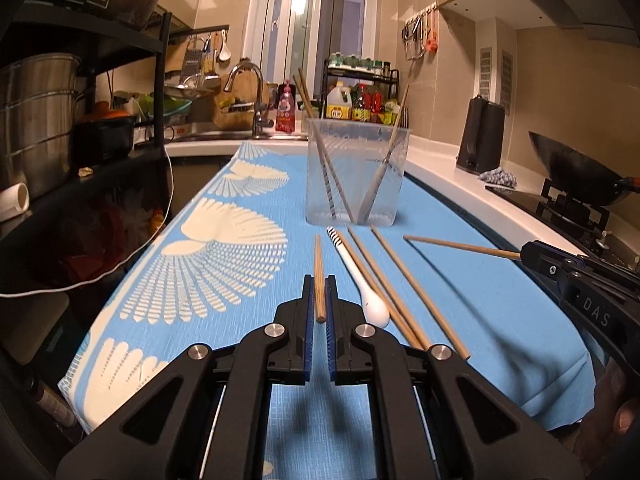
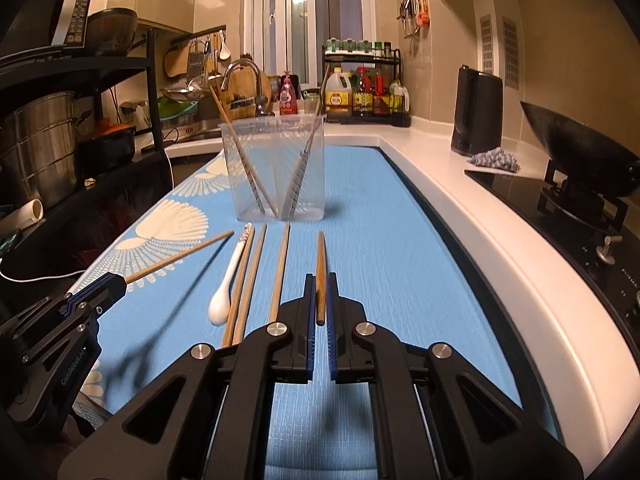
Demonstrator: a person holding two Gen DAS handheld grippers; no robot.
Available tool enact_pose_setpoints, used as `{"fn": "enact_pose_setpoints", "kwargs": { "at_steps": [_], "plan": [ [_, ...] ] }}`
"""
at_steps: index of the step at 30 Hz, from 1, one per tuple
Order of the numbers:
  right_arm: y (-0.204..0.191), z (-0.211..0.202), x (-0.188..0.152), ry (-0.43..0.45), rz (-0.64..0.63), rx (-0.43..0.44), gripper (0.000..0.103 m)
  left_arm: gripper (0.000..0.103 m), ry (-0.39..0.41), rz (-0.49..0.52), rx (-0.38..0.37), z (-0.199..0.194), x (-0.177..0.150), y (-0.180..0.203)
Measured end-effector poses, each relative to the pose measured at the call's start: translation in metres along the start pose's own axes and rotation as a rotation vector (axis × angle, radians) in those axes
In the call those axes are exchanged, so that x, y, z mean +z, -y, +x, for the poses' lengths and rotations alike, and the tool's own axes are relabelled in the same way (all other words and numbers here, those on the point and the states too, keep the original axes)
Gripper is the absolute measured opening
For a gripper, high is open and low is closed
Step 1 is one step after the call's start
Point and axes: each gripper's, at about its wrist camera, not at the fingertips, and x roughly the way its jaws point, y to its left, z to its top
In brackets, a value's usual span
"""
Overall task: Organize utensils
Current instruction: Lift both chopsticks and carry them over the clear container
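A clear plastic cup (image 1: 358, 176) (image 2: 276, 168) stands on the blue patterned cloth (image 1: 224, 240) (image 2: 380, 220) and holds two chopsticks and a fork. My left gripper (image 1: 319, 285) is shut on a wooden chopstick (image 1: 319, 272), held above the cloth pointing at the cup. My right gripper (image 2: 320, 282) is shut on another wooden chopstick (image 2: 321, 264). Each gripper shows in the other's view: the right (image 1: 526, 255), the left (image 2: 120, 280). Between them on the cloth lie a white spoon (image 1: 366, 284) (image 2: 228, 280) and three chopsticks (image 1: 416, 288) (image 2: 256, 276).
A sink with a faucet (image 1: 248, 92) and a bottle rack (image 1: 360, 96) stand behind the cup. A black kettle (image 2: 476, 112), a cloth and a wok (image 2: 580, 148) on a stove are on the right counter. A black shelf with metal pots (image 1: 36, 120) is at left.
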Motion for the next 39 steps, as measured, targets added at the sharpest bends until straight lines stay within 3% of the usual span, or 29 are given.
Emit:
{"fn": "enact_pose_setpoints", "kwargs": {
  "at_steps": [12, 25, 39],
  "plan": [
    [0.005, -0.02, 0.032, 0.075, -0.001, 0.013, 0.005, 0.005, 0.06, 0.027, -0.025, -0.022, 0.039, -0.003],
    [0.007, -0.03, 0.092, 0.158, -0.01, 0.052, 0.005, 0.005, 0.12, 0.03, -0.061, -0.022, 0.102, -0.027],
    [0.005, -0.018, 0.153, 0.161, 0.0, 0.095, 0.005, 0.005, 0.013, 0.006, -0.163, 0.0, 0.168, -0.036]
  ]
}}
